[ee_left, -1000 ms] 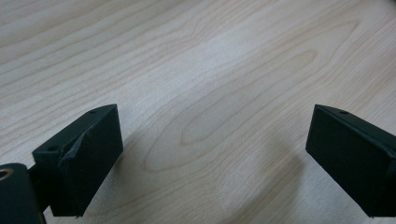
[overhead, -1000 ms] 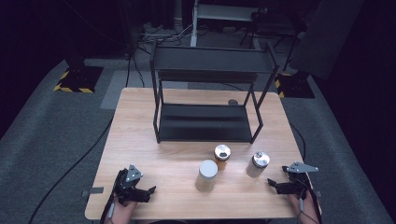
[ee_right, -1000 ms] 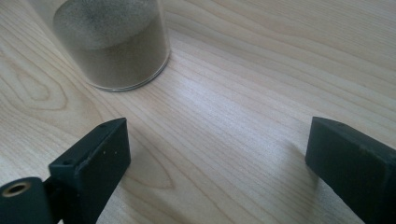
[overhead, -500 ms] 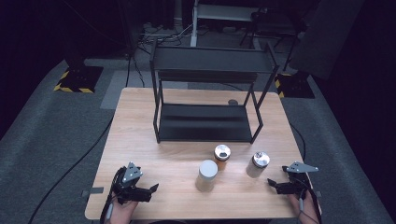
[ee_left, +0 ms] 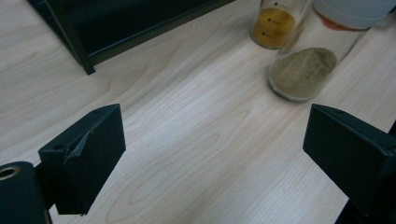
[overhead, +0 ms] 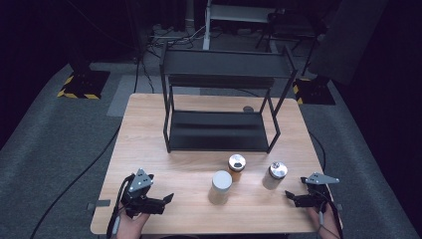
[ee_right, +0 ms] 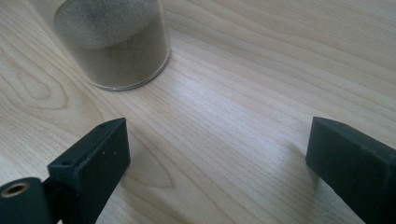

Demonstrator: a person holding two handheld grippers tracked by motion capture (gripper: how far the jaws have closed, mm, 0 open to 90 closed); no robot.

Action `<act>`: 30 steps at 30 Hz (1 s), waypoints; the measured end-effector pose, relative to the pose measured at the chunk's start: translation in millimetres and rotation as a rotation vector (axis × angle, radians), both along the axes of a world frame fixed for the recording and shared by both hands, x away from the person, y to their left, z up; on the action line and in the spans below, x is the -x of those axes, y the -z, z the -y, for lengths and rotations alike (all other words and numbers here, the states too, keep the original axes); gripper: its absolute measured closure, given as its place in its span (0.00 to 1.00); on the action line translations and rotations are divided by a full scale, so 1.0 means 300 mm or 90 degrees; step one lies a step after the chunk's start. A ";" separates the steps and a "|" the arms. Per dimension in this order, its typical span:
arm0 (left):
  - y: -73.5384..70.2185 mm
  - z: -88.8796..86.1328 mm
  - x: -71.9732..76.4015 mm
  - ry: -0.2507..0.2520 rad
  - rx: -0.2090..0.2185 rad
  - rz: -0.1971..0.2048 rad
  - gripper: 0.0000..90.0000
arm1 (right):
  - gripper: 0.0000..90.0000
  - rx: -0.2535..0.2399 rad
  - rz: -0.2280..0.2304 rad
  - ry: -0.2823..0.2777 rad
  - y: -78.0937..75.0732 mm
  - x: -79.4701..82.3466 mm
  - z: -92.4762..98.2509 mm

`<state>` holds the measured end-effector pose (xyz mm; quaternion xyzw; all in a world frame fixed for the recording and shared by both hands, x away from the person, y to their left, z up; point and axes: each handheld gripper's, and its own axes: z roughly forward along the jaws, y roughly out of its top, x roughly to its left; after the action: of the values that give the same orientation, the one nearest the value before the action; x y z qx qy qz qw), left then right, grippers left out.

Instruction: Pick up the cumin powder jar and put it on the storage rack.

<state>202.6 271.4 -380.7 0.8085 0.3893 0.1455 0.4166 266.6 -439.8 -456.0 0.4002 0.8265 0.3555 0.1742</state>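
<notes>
Overhead, the left gripper (overhead: 166, 199) hovers near the table's (overhead: 149, 129) front left corner, its jaws spread around nothing and just narrowing slightly; the white-lidded jar (overhead: 220, 186) stands well apart, toward the front edge's middle. The right gripper (overhead: 292, 197), spread and empty, sits by the front right corner, the silver-lidded jar (overhead: 275, 175) just beyond. In the left gripper view, the white-lidded jar (ee_left: 308, 70) stands ahead of the right jaw, the amber jar (ee_left: 273, 23) behind it. In the right gripper view, the silver-lidded jar (ee_right: 112, 42) stands beyond the left jaw, apart.

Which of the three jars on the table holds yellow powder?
The middle jar, nearest the black rack. Its contents look yellow-orange; the white-lidded jar and the right-hand jar hold dull grey-brown powder.
</notes>
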 end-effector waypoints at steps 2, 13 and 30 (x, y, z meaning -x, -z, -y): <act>-0.014 0.010 0.004 0.004 0.003 0.007 0.06 | 0.07 0.000 0.000 -0.001 0.000 0.000 0.001; -0.021 0.081 -0.035 0.048 0.024 0.011 0.06 | 0.07 0.000 -0.001 -0.004 0.000 0.005 0.005; -0.031 0.235 -0.102 0.112 0.027 0.022 0.06 | 0.07 0.000 -0.001 -0.005 0.000 0.006 0.008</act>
<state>233.2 201.0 -371.3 0.8283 0.3124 0.1138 0.4511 264.9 -442.1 -455.9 0.3970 0.8282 0.3561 0.1724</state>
